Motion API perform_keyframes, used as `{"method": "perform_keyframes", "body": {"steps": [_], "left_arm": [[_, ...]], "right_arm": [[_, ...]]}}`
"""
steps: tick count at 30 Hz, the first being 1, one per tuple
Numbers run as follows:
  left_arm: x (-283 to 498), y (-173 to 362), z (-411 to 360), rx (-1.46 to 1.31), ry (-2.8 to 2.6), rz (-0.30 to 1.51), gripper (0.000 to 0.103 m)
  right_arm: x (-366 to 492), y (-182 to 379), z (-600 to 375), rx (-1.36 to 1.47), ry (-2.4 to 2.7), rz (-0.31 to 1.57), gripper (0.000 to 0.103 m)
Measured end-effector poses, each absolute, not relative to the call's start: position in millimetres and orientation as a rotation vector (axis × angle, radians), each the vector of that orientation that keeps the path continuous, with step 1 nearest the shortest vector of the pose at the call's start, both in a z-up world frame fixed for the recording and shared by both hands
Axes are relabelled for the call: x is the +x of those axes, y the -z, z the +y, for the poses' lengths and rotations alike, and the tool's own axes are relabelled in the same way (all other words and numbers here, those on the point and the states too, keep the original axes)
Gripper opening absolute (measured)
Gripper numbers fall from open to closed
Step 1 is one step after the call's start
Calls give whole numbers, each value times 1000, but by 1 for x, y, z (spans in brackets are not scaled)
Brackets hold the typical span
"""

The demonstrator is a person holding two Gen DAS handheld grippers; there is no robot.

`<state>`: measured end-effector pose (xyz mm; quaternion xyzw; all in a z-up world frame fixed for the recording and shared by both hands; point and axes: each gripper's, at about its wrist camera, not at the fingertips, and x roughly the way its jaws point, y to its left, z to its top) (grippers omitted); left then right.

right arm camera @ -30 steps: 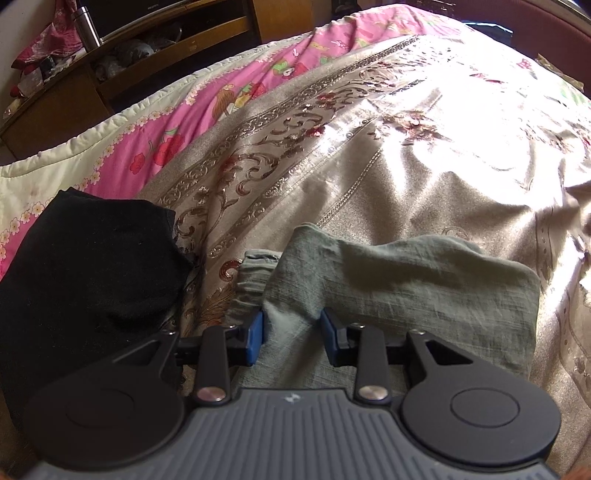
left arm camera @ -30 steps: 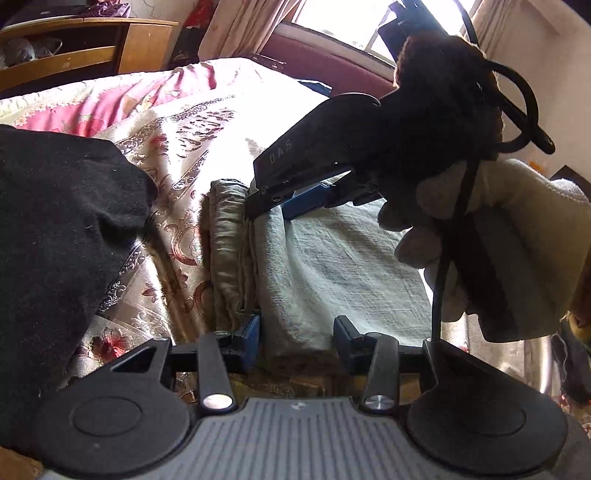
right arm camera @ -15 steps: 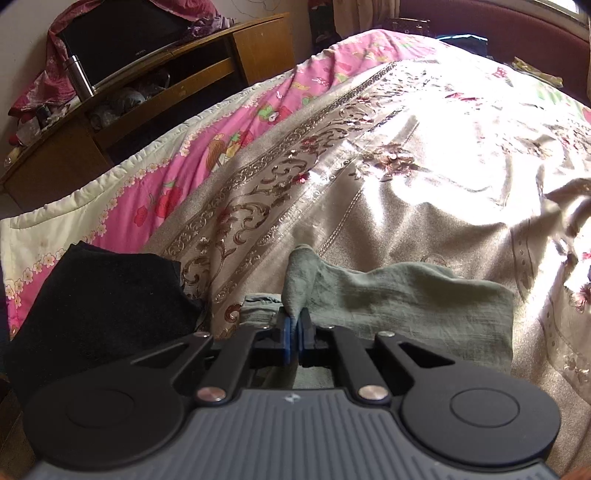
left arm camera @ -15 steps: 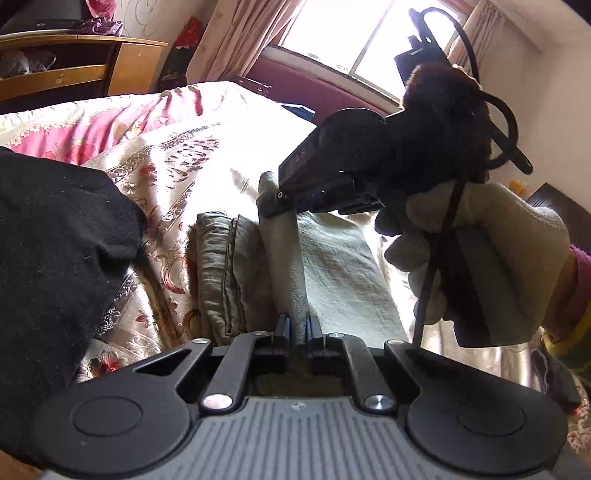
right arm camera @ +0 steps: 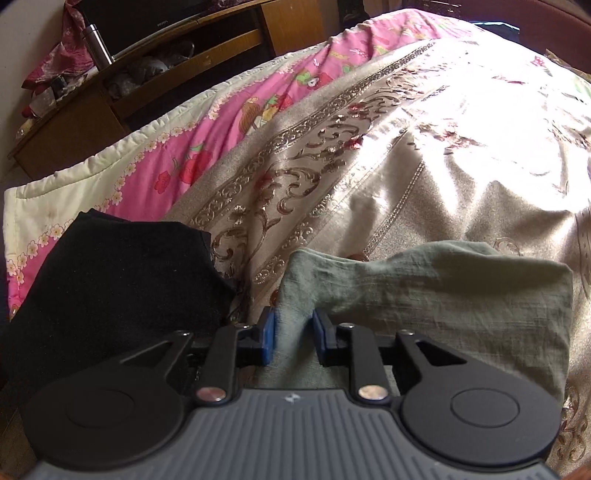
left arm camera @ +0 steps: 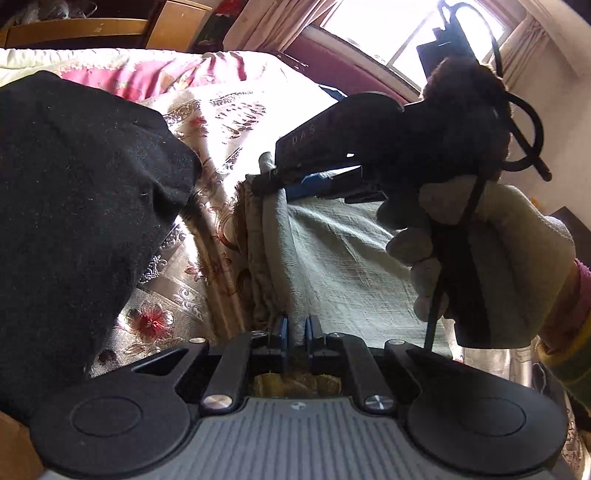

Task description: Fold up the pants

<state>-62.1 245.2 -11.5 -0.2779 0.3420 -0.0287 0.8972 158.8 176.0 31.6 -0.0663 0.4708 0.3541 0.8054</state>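
Note:
Grey-green pants (left arm camera: 332, 254) lie folded on the bed; they also show in the right wrist view (right arm camera: 443, 295). My left gripper (left arm camera: 295, 332) is shut on the near edge of the pants. My right gripper (right arm camera: 294, 334) has its jaws partly parted around a raised fold of the pants. The right gripper (left arm camera: 280, 181) also shows in the left wrist view at the far end of the pants, held by a gloved hand (left arm camera: 491, 258).
A black garment (left arm camera: 74, 206) lies on the bed left of the pants, also in the right wrist view (right arm camera: 110, 284). A floral bedspread (right arm camera: 424, 147) covers the bed. A wooden shelf unit (right arm camera: 147, 66) stands beyond the bed. A window (left arm camera: 388, 33) is behind.
Both grippers closed on the pants' edge and lifted it half a second ago. Now the right gripper's jaws have parted somewhat, and both have come lower, closer to the bed.

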Motion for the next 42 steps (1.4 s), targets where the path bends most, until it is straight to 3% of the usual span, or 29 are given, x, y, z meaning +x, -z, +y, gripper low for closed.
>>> {"method": "perform_keyframes", "body": {"steps": [6, 13, 17, 20, 26, 28, 33, 42], "left_arm": [[-67, 11, 238, -475, 102, 758, 26], [-84, 9, 248, -436, 21, 785, 28], [-80, -16, 252, -356, -19, 698, 28], [-55, -27, 242, -323, 19, 623, 34], [-6, 3, 226, -329, 49, 727, 35], [-5, 14, 228, -327, 27, 749, 36], [-15, 3, 240, -331, -1, 733, 37], [-4, 13, 237, -359, -5, 775, 43]], "right_arm": [[149, -62, 141, -117, -764, 900, 29], [151, -45, 87, -113, -704, 930, 29], [161, -44, 82, -87, -703, 912, 31], [165, -42, 100, -96, -795, 882, 30], [204, -10, 123, 14, -788, 927, 30], [217, -6, 115, 39, -758, 934, 25], [220, -34, 45, 129, -704, 842, 36], [188, 9, -61, 370, -649, 1054, 40]]}}
